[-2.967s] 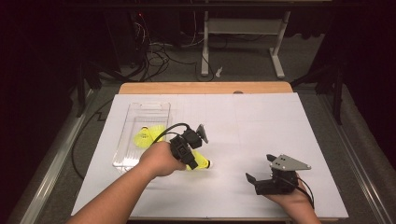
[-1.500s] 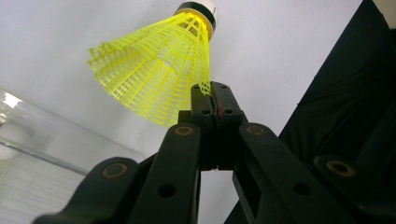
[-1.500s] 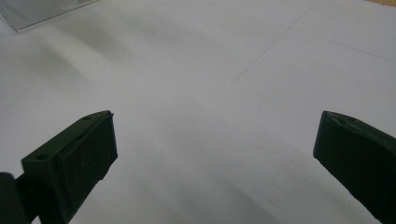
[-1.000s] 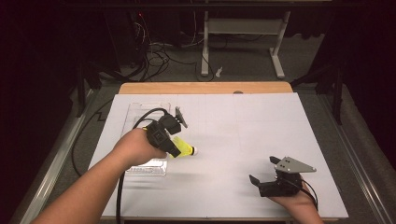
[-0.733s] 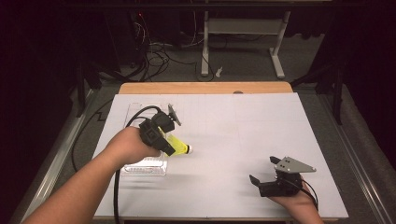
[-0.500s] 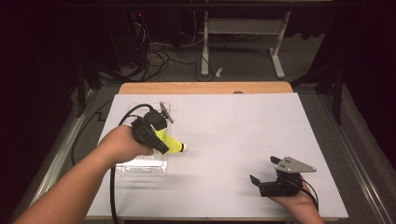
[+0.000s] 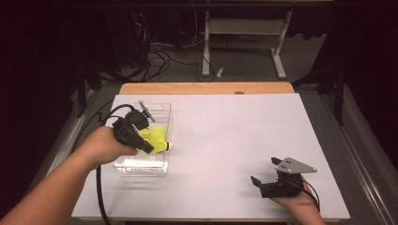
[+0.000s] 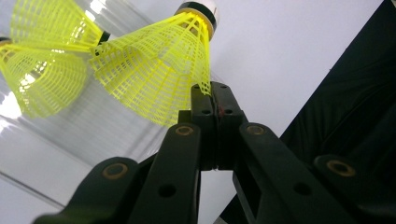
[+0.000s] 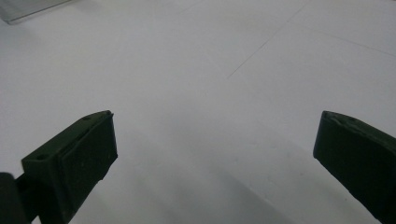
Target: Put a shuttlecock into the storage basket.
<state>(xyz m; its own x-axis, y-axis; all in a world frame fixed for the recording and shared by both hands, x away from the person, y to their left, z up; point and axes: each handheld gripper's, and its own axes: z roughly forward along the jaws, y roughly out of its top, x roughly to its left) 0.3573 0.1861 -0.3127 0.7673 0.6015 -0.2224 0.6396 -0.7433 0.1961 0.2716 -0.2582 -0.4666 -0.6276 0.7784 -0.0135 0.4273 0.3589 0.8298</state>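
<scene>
The left gripper [image 7: 149, 146] has its jaws clenched on the skirt edge of a yellow shuttlecock [image 8: 159, 70], held over the right rim of the clear tray [image 7: 141, 168]. A second shuttlecock [image 8: 42, 70] lies in that tray. The right gripper [image 7: 264, 180] rests on the white surface [image 7: 225, 140], jaws released.

Light falls from overhead onto the white tabletop [image 7: 234, 140], bright against a dark room. Glare streaks the clear box [image 8: 70, 126]. The close views are soft, with grey shadows.
</scene>
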